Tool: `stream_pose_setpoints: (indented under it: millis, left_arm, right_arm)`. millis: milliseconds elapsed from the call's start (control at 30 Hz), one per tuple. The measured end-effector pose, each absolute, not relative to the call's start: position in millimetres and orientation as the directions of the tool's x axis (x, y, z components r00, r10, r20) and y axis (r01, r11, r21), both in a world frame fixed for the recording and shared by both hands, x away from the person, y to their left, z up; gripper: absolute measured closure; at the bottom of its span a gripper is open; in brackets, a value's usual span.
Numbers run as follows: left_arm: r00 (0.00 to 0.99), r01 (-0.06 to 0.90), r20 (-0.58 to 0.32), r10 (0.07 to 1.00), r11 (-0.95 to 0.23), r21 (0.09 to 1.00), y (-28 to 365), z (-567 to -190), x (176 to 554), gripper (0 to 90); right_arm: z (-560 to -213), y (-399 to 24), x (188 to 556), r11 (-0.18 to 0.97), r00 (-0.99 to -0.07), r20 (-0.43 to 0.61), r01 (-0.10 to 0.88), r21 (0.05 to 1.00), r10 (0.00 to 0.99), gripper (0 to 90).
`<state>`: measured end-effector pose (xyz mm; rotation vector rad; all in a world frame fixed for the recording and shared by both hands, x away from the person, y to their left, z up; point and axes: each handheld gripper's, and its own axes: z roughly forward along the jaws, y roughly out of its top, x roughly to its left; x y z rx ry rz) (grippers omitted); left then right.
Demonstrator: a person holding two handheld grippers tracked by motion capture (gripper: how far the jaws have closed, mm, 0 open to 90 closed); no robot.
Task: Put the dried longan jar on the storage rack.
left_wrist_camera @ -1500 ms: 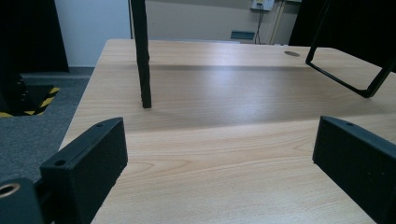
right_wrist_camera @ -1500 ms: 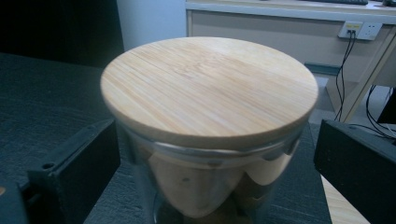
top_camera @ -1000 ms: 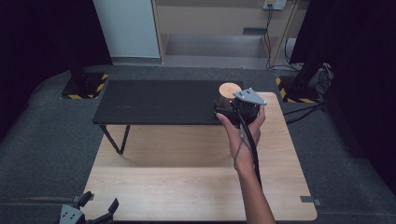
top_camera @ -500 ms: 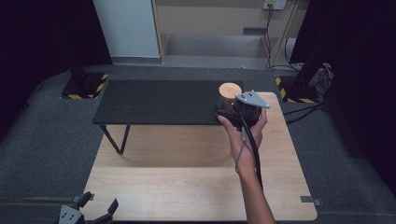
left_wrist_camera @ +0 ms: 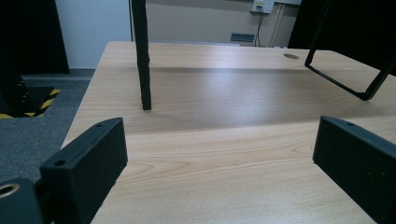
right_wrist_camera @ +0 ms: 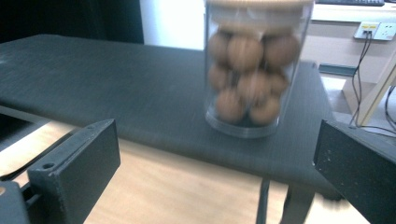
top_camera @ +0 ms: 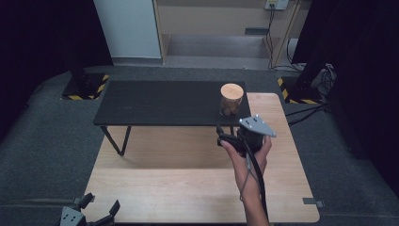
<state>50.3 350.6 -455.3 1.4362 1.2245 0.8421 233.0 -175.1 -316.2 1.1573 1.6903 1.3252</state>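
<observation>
The right gripper (top_camera: 225, 139), held in the person's right hand (top_camera: 249, 153), hangs above the light wooden surface (top_camera: 179, 188) with its jaws spread wide and nothing between them. Straight ahead of those jaws, a little beyond their tips, a clear jar (right_wrist_camera: 256, 70) packed with round brown pieces stands upright on the black raised surface (top_camera: 160, 101), near that surface's front edge and close to its right end; in the high view the jar shows a pale wooden lid (top_camera: 232, 90). In the right gripper view the jar sits between the lines of the two jaws, nearer the right one, apart from both. The left gripper (top_camera: 91, 215) is low at the near left corner of the wooden surface, jaws likewise wide apart and empty. Ahead of its jaws lies bare wood, with a thin black leg (left_wrist_camera: 141, 56) of the raised surface standing beyond the left jaw and a black frame leg (left_wrist_camera: 345, 74) off past the right one.
</observation>
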Motion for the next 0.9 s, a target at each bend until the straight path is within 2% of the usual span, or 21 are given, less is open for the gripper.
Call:
stream_pose_setpoints:
  millis: [200,567,733,900]
  left_arm:
    - [0.238,0.254,-0.088,0.967,0.025,0.967,349.2,-455.2,58.1,1.6]
    - [0.222,0.255,-0.071,0.973,0.012,0.967,349.6,-452.6,70.2,1.6]
    - [0.207,0.248,-0.069,0.976,0.016,0.969,348.9,-451.1,72.2,1.6]
    - [0.194,0.253,-0.061,0.979,0.011,0.967,348.2,-452.0,75.3,1.6]
  right_arm:
    - [-361.8,-191.0,185.9,0.037,-0.361,0.037,0.195,0.980,0.932,1.0]
    - [-419.4,-211.0,107.5,0.026,-0.253,0.010,0.140,0.990,0.967,1.1]
    - [-438.4,-219.6,86.3,0.007,-0.227,0.018,0.113,0.994,0.974,1.4]
    - [-455.7,-225.6,83.5,-0.014,-0.210,0.040,0.123,0.992,0.977,1.8]
